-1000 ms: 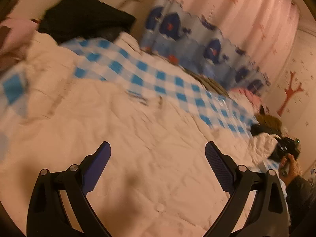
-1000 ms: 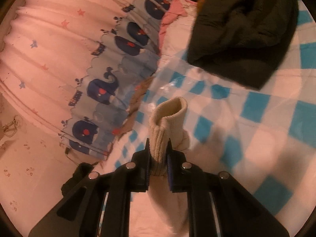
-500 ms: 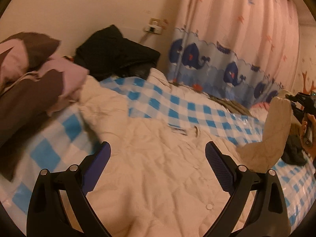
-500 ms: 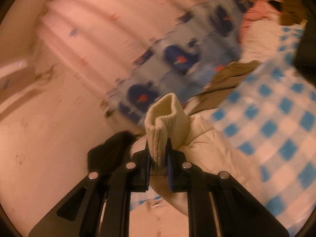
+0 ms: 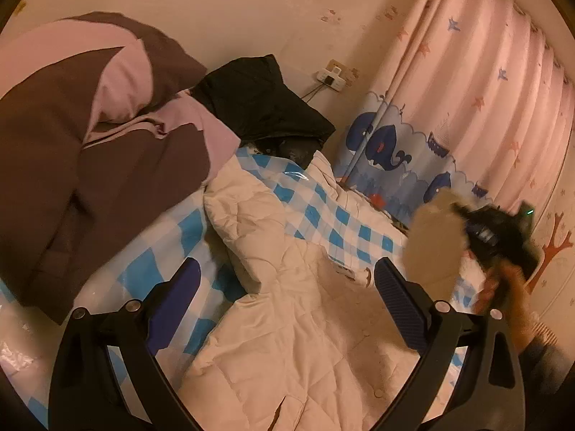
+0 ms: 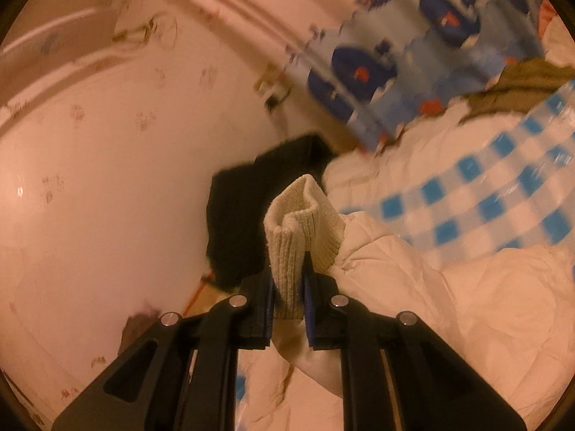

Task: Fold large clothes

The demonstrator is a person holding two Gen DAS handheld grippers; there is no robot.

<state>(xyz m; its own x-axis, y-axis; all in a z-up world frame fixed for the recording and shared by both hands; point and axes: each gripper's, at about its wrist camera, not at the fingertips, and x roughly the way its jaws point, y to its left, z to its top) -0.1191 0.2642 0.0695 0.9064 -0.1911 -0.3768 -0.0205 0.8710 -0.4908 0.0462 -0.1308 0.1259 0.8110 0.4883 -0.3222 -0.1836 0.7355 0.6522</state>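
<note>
Jaws: right gripper [image 6: 289,309] clamps the jacket's cuff [image 6: 302,222]; left gripper [image 5: 287,298] gapes above jacket [image 5: 305,341].

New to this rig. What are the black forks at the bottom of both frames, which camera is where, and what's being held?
No robot arm here: a person carries a handheld two-finger gripper in each hand, each with a fisheye camera looking along its fingers. The forks are those fingers.

The left wrist view shows the left gripper open and empty above a cream quilted jacket spread on a blue-and-white checked sheet. A brown-and-pink garment and a black garment lie near the wall.

In the right wrist view, the right gripper is shut on the jacket's ribbed knit cuff, lifting the sleeve.
</note>
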